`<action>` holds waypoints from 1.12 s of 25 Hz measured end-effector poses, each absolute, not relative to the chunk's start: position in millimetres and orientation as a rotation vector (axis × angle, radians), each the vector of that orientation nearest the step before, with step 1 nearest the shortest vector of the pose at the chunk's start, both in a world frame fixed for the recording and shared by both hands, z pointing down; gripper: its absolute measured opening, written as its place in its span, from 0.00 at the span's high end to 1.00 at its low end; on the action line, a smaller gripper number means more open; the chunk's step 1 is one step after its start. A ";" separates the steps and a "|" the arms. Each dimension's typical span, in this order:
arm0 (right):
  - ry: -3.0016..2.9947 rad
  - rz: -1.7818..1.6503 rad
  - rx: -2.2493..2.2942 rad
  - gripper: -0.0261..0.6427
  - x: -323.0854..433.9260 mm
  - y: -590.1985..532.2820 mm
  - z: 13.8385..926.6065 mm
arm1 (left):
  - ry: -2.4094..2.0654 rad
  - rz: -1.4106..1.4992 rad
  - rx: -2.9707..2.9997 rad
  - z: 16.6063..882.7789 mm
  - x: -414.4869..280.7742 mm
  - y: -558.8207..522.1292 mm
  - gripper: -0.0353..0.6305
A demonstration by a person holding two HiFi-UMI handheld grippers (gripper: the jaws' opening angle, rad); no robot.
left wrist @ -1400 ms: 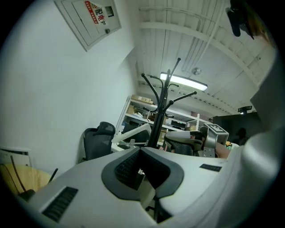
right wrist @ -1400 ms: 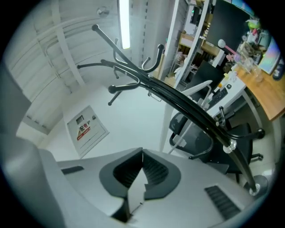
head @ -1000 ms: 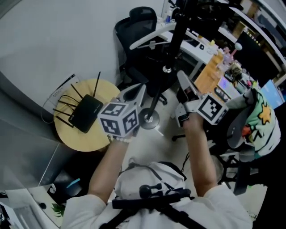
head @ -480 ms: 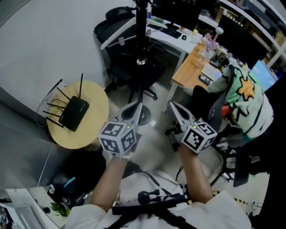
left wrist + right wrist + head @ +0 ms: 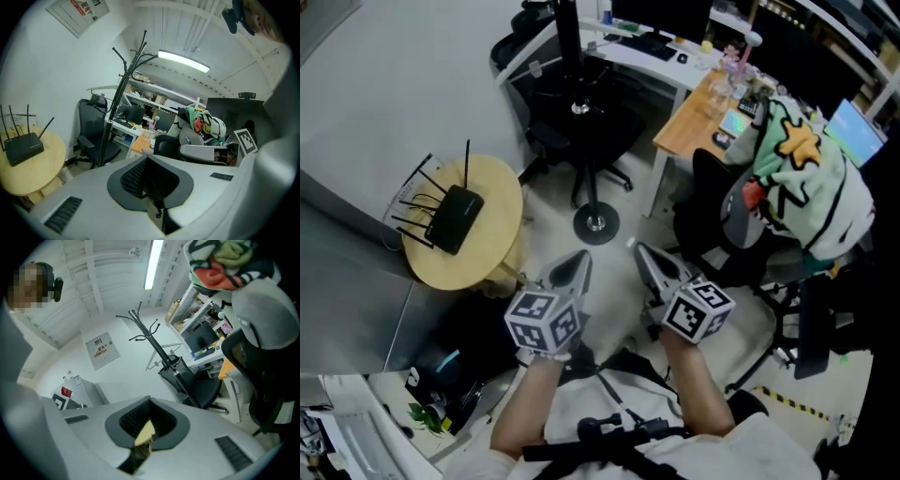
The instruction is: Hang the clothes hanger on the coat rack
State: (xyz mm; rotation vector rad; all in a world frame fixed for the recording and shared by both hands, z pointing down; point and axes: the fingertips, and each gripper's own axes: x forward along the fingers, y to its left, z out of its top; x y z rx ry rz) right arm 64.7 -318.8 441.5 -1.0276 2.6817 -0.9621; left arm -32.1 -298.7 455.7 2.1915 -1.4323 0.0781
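Observation:
The black coat rack [image 5: 566, 42] stands at the top of the head view, its round base [image 5: 595, 223] on the floor. A white clothes hanger [image 5: 531, 62] hangs on it, also seen as the hanger [image 5: 100, 87] on the rack [image 5: 123, 84] in the left gripper view and as the hanger [image 5: 157, 359] on the rack [image 5: 158, 348] in the right gripper view. My left gripper [image 5: 576, 270] and right gripper [image 5: 645, 259] are side by side near my body, well short of the rack. Both are shut with nothing between the jaws.
A round wooden table [image 5: 495, 197] with a black router [image 5: 455, 217] stands at the left. A black office chair [image 5: 586, 122] sits behind the rack, beside a desk [image 5: 703, 108]. A chair draped with a colourful garment [image 5: 802, 173] is at the right.
Both grippers have drawn back from the coat rack toward my body and sunk lower. The rack and hanger have shifted to the top of the head view.

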 end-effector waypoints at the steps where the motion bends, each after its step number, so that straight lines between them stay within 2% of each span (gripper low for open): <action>1: 2.682 -0.956 -1.037 0.96 65.8 -312.5 441.7 | -1.427 0.087 2.194 456.7 -29.8 -293.2 0.96; 12: 2.734 -0.776 -1.194 0.95 60.5 -278.3 415.7 | -1.324 0.064 2.299 436.6 -17.6 -270.3 0.96; 28: 2.680 -0.783 -1.272 0.95 56.2 -230.1 406.4 | -1.204 0.012 2.351 427.5 -10.1 -232.6 0.96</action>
